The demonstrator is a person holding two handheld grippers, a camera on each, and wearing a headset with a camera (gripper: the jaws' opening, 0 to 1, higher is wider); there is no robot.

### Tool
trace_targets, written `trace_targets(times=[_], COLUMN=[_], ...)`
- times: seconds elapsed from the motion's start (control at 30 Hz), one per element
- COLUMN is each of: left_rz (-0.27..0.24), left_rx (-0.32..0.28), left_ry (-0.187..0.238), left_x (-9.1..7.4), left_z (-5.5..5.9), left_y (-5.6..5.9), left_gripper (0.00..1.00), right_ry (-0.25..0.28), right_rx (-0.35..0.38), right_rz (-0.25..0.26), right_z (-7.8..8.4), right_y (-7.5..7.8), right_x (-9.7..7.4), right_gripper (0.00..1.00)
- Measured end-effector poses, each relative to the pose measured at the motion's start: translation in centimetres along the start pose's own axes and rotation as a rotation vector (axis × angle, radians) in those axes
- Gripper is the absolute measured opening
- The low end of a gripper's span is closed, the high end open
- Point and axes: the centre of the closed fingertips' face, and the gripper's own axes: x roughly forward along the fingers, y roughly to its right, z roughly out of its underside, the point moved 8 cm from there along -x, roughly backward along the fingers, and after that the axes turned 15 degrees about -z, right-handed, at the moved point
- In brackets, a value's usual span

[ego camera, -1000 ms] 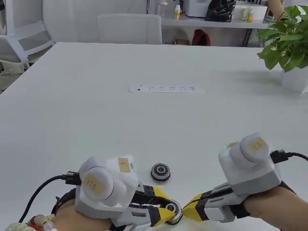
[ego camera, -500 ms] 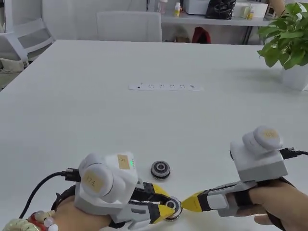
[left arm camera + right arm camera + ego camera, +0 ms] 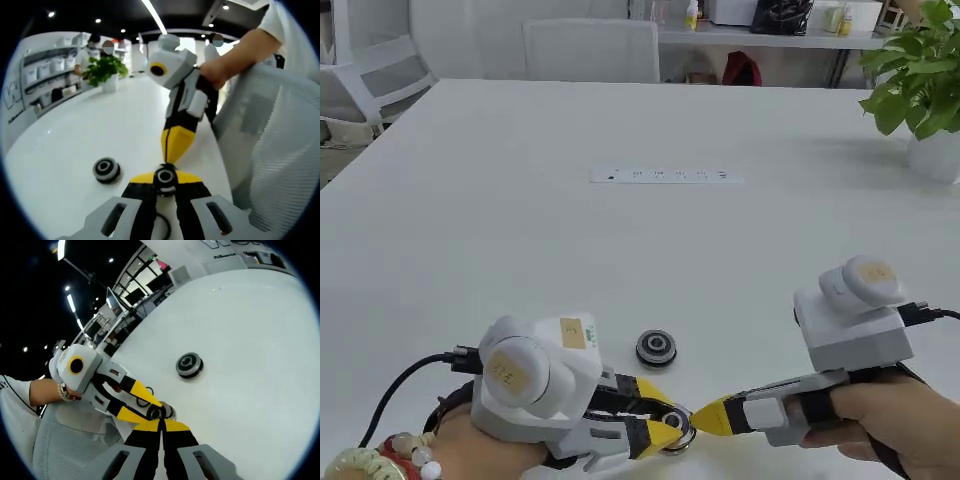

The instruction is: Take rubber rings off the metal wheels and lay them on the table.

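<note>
- Closest in, by the near edge of the broad white table (image 3: 520, 220), the left gripper (image 3: 665, 420), white-bodied with yellow-tipped jaws, is clenched on a small round silver metal wheel (image 3: 165, 177). The jaws cover most of its rim.
- The right gripper (image 3: 161, 423) faces it from the other side, its jaws pressed together into 1 yellow point. That point touches the clamped wheel. Whether it nips any rubber I cannot tell.
- Just beyond the left gripper, a 2nd metal wheel (image 3: 656, 348) lies flat on the table, apart from both grippers. It wears a black rubber ring (image 3: 189, 371) round its rim.
- That makes 2 wheels and 2 grippers.
- Mid-table lies 1 long white power strip (image 3: 665, 177), well apart from the work.
- At the far right stands 1 green potted plant (image 3: 920, 80), and at the far edge 1 white chair (image 3: 590, 50).
</note>
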Motion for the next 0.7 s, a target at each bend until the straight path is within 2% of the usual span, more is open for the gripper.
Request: trace_targets(times=[0.7], left_rz=[-0.01], left_rx=[-0.001], left_ry=[0.003], left_x=[0.01], left_z=[0.05], left_y=[-0.08], left_gripper=[0.14], right_ry=[0.014], right_rx=[0.005], right_rz=[-0.017], right_z=[-0.27], right_y=[0.03], right_x=[0.25], right_gripper=[0.0])
